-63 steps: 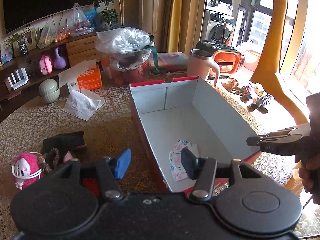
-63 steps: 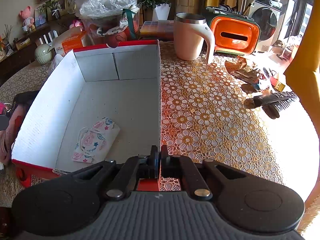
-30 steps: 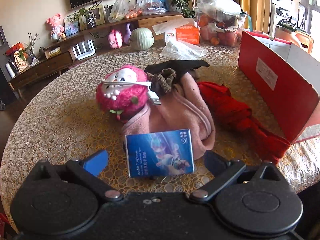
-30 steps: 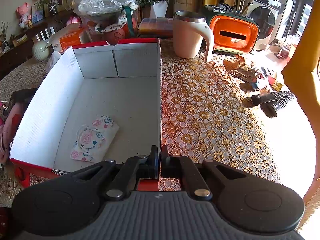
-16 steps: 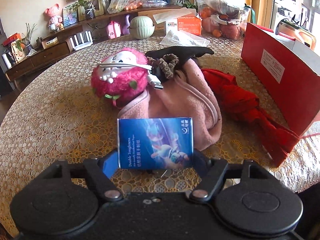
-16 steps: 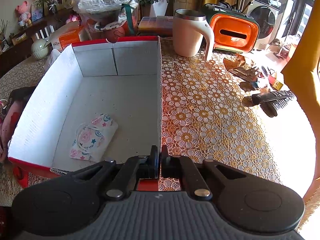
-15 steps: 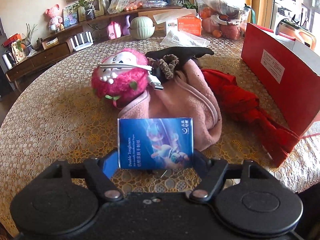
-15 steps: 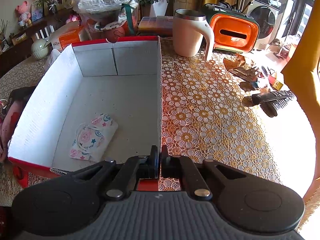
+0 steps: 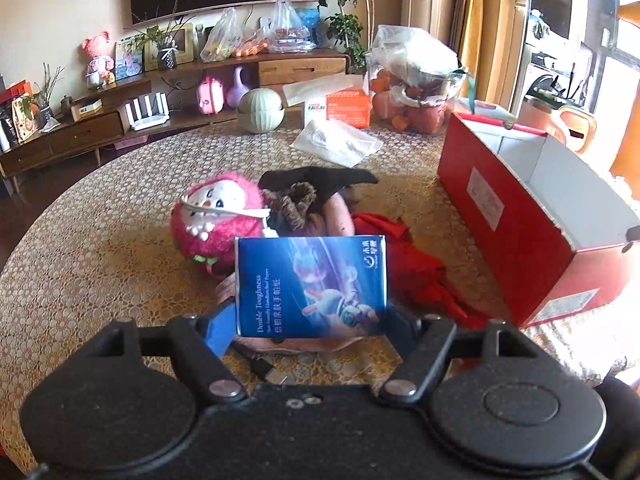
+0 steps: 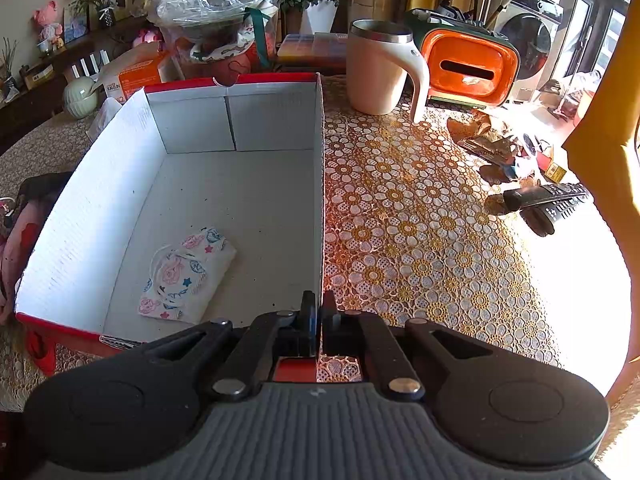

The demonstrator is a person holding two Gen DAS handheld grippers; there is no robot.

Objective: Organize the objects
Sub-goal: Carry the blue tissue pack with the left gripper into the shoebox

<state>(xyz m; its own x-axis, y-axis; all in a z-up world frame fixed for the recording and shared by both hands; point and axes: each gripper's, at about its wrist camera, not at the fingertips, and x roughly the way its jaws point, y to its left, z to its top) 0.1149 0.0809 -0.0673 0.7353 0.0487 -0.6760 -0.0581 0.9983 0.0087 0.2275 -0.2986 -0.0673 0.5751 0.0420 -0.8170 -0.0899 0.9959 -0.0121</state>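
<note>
Tissue pack (image 9: 311, 286), blue, pinched upright between the two fingers of the left gripper (image 9: 310, 322), lifted above the table (image 9: 100, 248). Right behind the pack: a pink plush toy (image 9: 216, 220) with a white cable across it, a brown scrunchie (image 9: 296, 202), a dark cloth, a pink cloth and a red cloth (image 9: 416, 268), all heaped together near the middle of the table. Red box (image 9: 516, 224) off to the right of the heap, close to the table's near edge.

Right gripper (image 10: 319, 316) squeezed tight on the right wall of the box (image 10: 322, 184), at its near end. Inside, near the front left corner, a flowery face mask (image 10: 186, 274) lying flat. Beyond the box's far right corner, a cream mug (image 10: 378, 72). Two remote controls (image 10: 548, 200) by the table's right edge.
</note>
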